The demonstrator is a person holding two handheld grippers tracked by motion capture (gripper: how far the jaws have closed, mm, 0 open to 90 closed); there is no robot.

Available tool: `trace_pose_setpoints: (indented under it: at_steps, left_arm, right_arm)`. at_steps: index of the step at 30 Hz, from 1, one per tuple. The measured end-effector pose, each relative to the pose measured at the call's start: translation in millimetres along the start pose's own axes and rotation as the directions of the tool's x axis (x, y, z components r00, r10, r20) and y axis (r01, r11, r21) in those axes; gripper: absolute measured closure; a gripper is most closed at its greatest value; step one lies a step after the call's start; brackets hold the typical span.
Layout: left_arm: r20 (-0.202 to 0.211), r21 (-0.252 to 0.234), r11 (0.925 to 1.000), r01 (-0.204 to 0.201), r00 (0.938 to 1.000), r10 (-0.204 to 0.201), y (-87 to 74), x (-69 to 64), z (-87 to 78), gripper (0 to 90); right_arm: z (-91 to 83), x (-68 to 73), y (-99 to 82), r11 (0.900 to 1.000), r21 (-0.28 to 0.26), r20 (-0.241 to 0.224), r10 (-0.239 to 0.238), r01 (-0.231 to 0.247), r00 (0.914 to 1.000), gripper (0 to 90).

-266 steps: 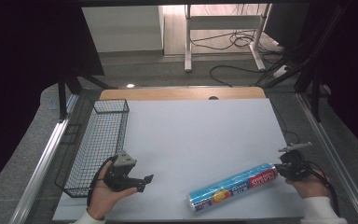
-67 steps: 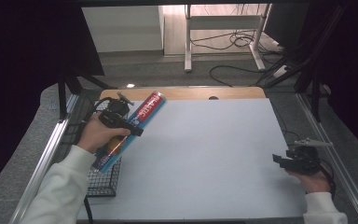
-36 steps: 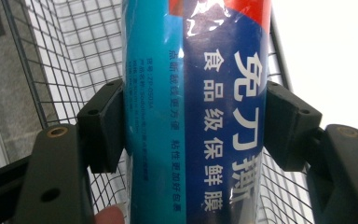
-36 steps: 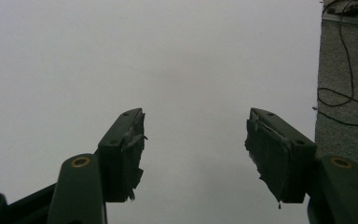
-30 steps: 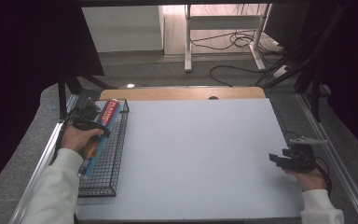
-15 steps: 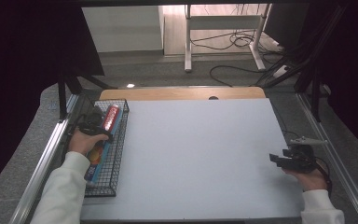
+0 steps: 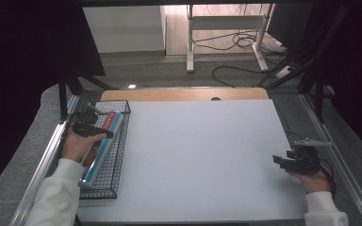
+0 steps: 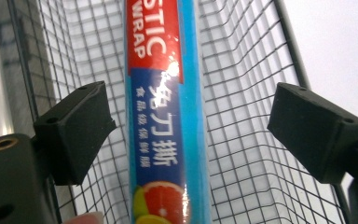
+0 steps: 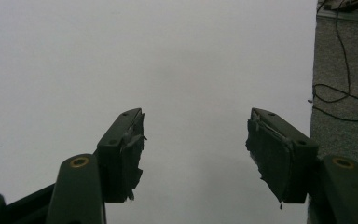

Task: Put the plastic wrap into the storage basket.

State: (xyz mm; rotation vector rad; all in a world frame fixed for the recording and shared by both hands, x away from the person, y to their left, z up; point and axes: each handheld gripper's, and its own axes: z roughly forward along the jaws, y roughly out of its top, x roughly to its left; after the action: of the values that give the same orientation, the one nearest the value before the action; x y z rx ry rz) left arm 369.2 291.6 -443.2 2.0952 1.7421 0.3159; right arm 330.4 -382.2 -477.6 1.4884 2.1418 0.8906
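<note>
The wrap roll [image 8: 165, 116] lies lengthwise in the basket [image 7: 115, 181] at the bench's [image 7: 202, 155] left edge, the left tool [image 8: 186, 126] released astride it. Bare bench between. Near the right edge, the right tool [image 9: 193, 149] gapes, empty.

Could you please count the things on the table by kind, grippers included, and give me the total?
Wire basket: 1
Plastic wrap roll, lying inside the basket: 1
Hand-held grippers: 2, the left gripper open above the roll, the right gripper open over the bare table
Total: 4
</note>
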Motion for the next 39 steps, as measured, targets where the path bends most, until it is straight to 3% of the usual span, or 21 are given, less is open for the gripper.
trace_pose_setpoints:
  at_steps: [2, 5, 7, 8, 9, 10, 11, 14, 15, 21, 23, 29, 30, 33, 39]
  left_arm:
    - [0.038, -0.042, 0.9987, -0.030, 0.9988, 0.031, -4.5, -4.4, -8.6, 13.1]
    - [0.063, -0.076, 0.9950, -0.064, 0.9956, 0.069, -7.2, -10.3, -15.8, 13.4]
    - [0.089, -0.134, 0.9855, -0.104, 0.9892, 0.117, -13.9, -22.3, -26.6, 14.4]
    - [0.089, -0.134, 0.9855, -0.104, 0.9892, 0.117, -13.9, -22.3, -26.6, 14.8]
    - [0.101, -0.165, 0.9782, -0.125, 0.9845, 0.143, -20.5, -31.9, -30.2, 14.8]
    - [0.101, -0.165, 0.9782, -0.125, 0.9845, 0.143, -20.5, -31.9, -30.2, 14.8]
    - [0.110, -0.191, 0.9714, -0.142, 0.9802, 0.165, -28.2, -42.0, -30.6, 14.8]
    - [0.121, -0.208, 0.9650, -0.160, 0.9748, 0.187, -36.2, -52.2, -29.1, 14.7]
    - [0.135, -0.225, 0.9587, -0.174, 0.9687, 0.208, -44.1, -62.3, -27.4, 14.5]
    - [0.184, -0.267, 0.9472, -0.178, 0.9555, 0.231, -67.4, -81.4, -22.5, 14.6]
    - [0.188, -0.292, 0.9421, -0.165, 0.9560, 0.225, -74.4, -83.9, -22.3, 14.5]
    - [0.198, -0.306, 0.9356, -0.176, 0.9496, 0.243, -85.7, -95.5, -20.3, 15.7]
    - [0.187, -0.299, 0.9293, -0.217, 0.9417, 0.280, -89.3, -103.4, -17.9, 15.5]
    - [0.175, -0.294, 0.9240, -0.245, 0.9366, 0.304, -91.2, -109.5, -15.4, 15.3]
    - [0.186, -0.290, 0.9241, -0.249, 0.9325, 0.310, -91.4, -113.8, -12.3, 15.3]
  right_arm:
    - [0.6, 3.0, -0.1, 0.9999, -0.008, -0.001, -0.012, 0.012, 0.9999, 36.5]
    - [1.0, 5.6, 0.5, 0.9998, -0.011, -0.004, -0.016, 0.016, 0.9999, 36.1]
    - [1.5, 10.3, 1.6, 0.9989, -0.023, -0.017, -0.042, 0.041, 0.9990, 34.4]
    - [1.5, 10.3, 1.6, 0.9989, -0.023, -0.017, -0.042, 0.041, 0.9990, 34.4]
    - [0.7, 13.6, 1.8, 0.9977, -0.035, -0.032, -0.059, 0.058, 0.9977, 33.3]
    - [0.7, 13.6, 1.8, 0.9977, -0.035, -0.032, -0.059, 0.058, 0.9977, 33.3]
    - [0.1, 15.6, 1.4, 0.9970, -0.044, -0.043, -0.065, 0.063, 0.9969, 32.1]
    - [-0.5, 17.6, 0.7, 0.9965, -0.046, -0.051, -0.072, 0.070, 0.9961, 30.6]
    - [-1.5, 20.3, 0.0, 0.9957, -0.052, -0.072, -0.081, 0.077, 0.9941, 29.6]
    - [-3.0, 36.7, 3.2, 0.9892, -0.073, -0.127, -0.136, 0.127, 0.9826, 26.7]
    - [-4.2, 43.4, 4.3, 0.9867, -0.081, -0.146, -0.151, 0.141, 0.9776, 26.5]
    - [-4.8, 63.0, 4.9, 0.9788, -0.100, -0.182, -0.194, 0.179, 0.9639, 26.2]
    - [-4.1, 65.8, 4.6, 0.9784, -0.100, -0.191, -0.197, 0.181, 0.9615, 26.2]
    - [-0.7, 73.6, 3.2, 0.9775, -0.093, -0.213, -0.205, 0.189, 0.9553, 26.2]
    - [1.9, 81.2, 1.9, 0.9715, -0.102, -0.225, -0.232, 0.214, 0.9462, 26.2]
